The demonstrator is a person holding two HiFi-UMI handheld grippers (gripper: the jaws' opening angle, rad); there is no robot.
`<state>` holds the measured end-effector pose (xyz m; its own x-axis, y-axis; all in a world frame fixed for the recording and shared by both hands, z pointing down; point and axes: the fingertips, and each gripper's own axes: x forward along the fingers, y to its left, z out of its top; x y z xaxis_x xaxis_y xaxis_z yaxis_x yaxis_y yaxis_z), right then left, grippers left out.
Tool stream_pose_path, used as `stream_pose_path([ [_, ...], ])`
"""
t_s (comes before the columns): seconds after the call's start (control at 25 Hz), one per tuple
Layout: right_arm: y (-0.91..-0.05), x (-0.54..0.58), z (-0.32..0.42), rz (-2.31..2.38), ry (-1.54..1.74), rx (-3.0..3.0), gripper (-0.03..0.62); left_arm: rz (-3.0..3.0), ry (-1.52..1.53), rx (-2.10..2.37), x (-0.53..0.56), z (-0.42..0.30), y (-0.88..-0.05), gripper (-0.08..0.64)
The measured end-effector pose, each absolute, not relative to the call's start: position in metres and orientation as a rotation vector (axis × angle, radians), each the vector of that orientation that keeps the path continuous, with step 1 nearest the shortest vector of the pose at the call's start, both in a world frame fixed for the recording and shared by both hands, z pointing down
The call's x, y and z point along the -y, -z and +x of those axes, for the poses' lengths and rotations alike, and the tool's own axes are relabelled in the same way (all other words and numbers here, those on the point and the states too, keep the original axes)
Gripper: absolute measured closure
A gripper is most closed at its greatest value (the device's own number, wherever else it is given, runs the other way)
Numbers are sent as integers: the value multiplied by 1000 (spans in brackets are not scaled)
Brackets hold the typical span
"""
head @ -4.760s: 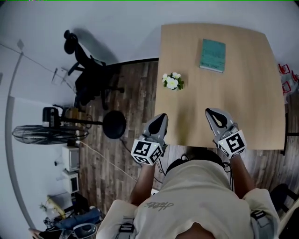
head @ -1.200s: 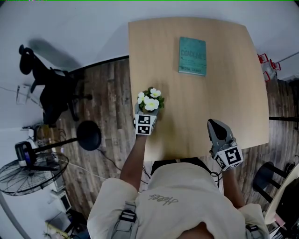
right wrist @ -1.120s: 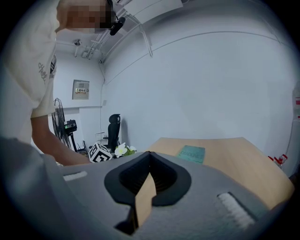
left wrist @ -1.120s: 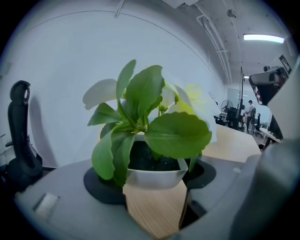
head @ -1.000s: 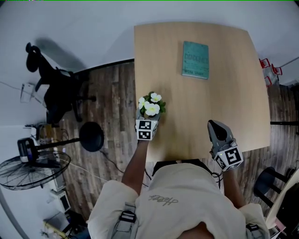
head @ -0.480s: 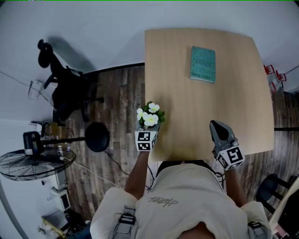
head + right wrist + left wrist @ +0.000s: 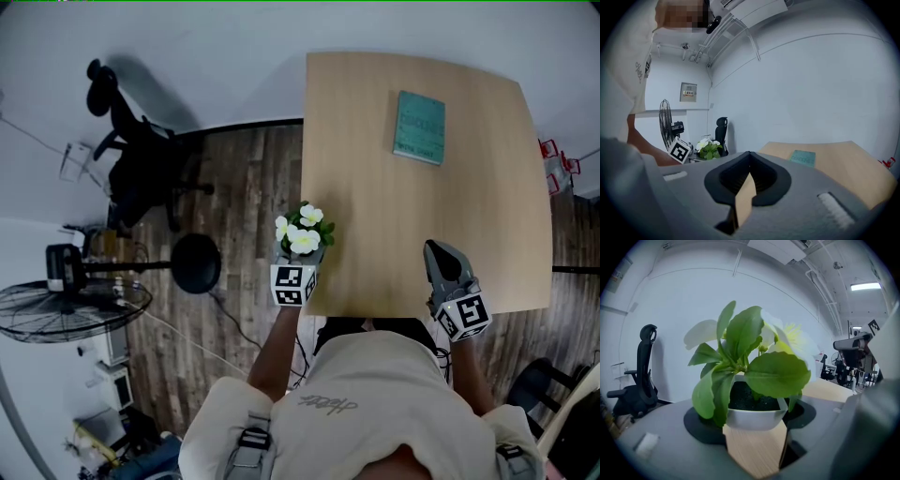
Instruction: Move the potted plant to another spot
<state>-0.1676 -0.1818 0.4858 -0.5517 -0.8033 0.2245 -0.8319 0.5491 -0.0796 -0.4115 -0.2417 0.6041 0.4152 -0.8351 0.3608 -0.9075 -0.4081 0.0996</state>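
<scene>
The potted plant (image 7: pixel 302 232), white flowers and green leaves in a small white pot, hangs over the wooden table's (image 7: pixel 469 216) left edge near the front. My left gripper (image 7: pixel 299 253) is shut on the pot. In the left gripper view the pot (image 7: pixel 754 416) sits between the two grey jaws, with the leaves filling the middle. My right gripper (image 7: pixel 442 255) is at the table's front right, shut and empty. In the right gripper view its jaws (image 7: pixel 749 155) meet at the tips, and the plant (image 7: pixel 708 149) shows far left.
A teal book (image 7: pixel 419 127) lies on the far part of the table. Left of the table, on the wood floor, stand a black office chair (image 7: pixel 141 159), a round black stand base (image 7: pixel 197 264) and a fan (image 7: pixel 66 309).
The left gripper has carried the plant towards me and leftward, from over the table to its left edge. The right gripper has stayed by the front edge.
</scene>
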Motion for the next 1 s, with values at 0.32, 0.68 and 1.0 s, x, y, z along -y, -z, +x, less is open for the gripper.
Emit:
stream_pose_path([
  [0.32,-492,178,-140,1363,-289,2665,591,2374,-384,1598,227,-397,-587,202],
  [0.68,-498,177,-64,1301,-326,2739,591,2335,-432,1725,207,-347,-557,202],
  [1.0,-499,181,16,1339,-300,2753,591,2342,-446,1760,193,-275,-544,201],
])
